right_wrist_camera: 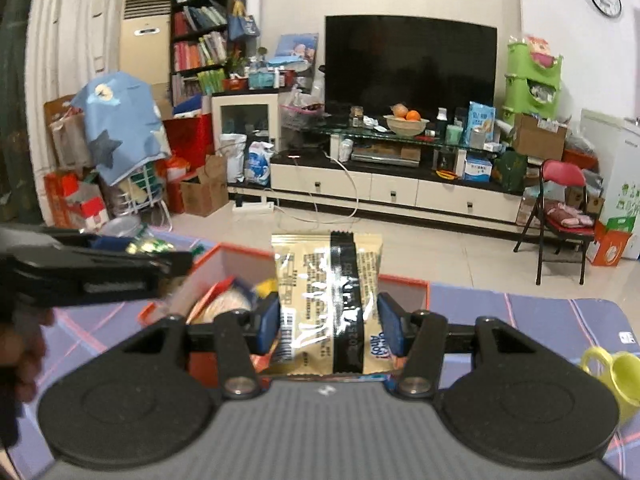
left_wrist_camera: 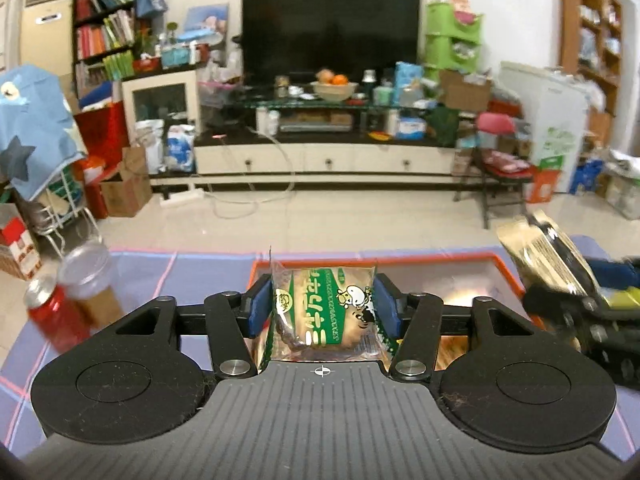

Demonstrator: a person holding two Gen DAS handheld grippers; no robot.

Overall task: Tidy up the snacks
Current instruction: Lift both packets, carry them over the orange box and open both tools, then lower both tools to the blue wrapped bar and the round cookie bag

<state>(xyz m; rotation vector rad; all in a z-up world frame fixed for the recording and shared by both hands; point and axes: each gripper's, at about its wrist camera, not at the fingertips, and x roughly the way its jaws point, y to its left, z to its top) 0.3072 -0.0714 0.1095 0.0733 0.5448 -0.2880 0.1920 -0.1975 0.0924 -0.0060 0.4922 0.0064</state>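
Observation:
A clear packet with a green label and brown bread inside [left_wrist_camera: 320, 312] stands upright between the blue pads of my left gripper [left_wrist_camera: 323, 304], which touch both its sides. It hangs over an orange-rimmed box [left_wrist_camera: 508, 268]. My right gripper [right_wrist_camera: 328, 320] is shut on a gold and black snack packet [right_wrist_camera: 320, 280], held upright above the same box [right_wrist_camera: 404, 280], where several snacks [right_wrist_camera: 228, 304] lie. The left gripper [right_wrist_camera: 176, 264] shows blurred at the left of the right wrist view. The gold packet [left_wrist_camera: 536, 248] shows at the right edge of the left wrist view.
The box sits on a table with a purple checked cloth [left_wrist_camera: 180, 276]. A red can [left_wrist_camera: 52, 316] and a clear-lidded jar [left_wrist_camera: 90, 276] stand left of the box. A yellow cup [right_wrist_camera: 612, 372] is at the right. A hand [right_wrist_camera: 24, 352] shows at the left edge.

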